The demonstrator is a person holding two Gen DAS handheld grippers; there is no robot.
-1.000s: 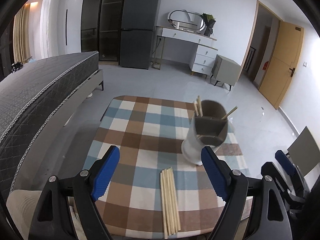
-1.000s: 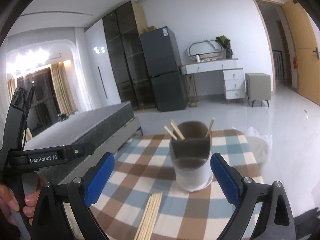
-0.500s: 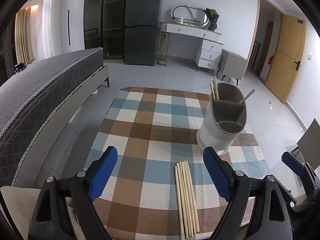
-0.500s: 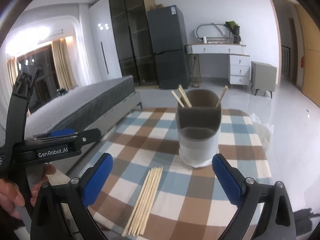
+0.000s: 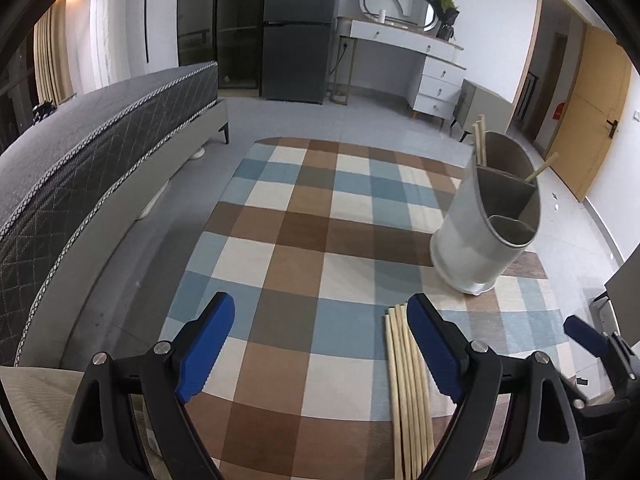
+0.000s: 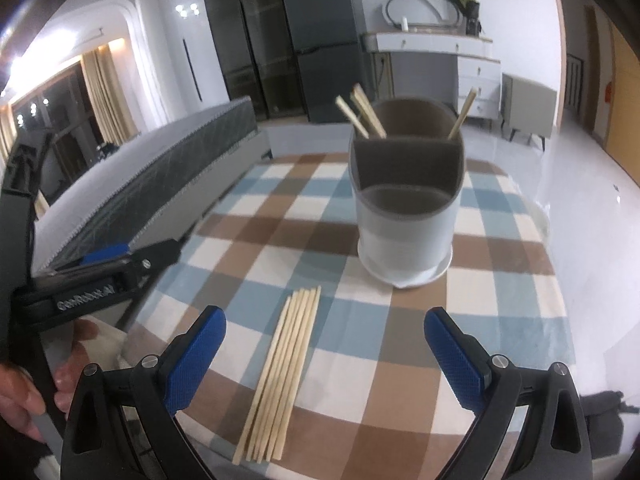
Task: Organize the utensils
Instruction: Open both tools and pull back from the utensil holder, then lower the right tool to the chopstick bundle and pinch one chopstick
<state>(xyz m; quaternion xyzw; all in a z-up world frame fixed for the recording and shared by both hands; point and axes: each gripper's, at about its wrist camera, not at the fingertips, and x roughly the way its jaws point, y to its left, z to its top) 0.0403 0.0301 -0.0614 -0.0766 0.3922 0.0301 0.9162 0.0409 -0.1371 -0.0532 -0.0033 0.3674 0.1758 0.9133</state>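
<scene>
Both grippers, left gripper (image 5: 320, 314) and right gripper (image 6: 325, 330), fingers spread wide, empty, above loose chopsticks (image 6: 282, 372) at tabletop (image 6: 500, 292) near edge.

The surface (image 6: 248, 216) wears a checked cloth of brown, pale blue, grey and cream squares; on it the utensil holder (image 6: 406, 216) is pale grey outside and taupe inside, and the chopsticks (image 6: 286, 368) lying loose near it, like the ones standing in its back compartment, are light natural wood. Both sets of tongs, the left (image 5: 320, 344) and the right (image 6: 324, 356), have black arms with bright blue textured pads. Beyond the holder the bed (image 5: 80, 152) is charcoal with a diamond-quilted pattern and a pale braided edge, the fridge (image 5: 298, 28) is dark grey, the drawers (image 5: 436, 84) white, and the door (image 5: 588, 112) ochre wood
</scene>
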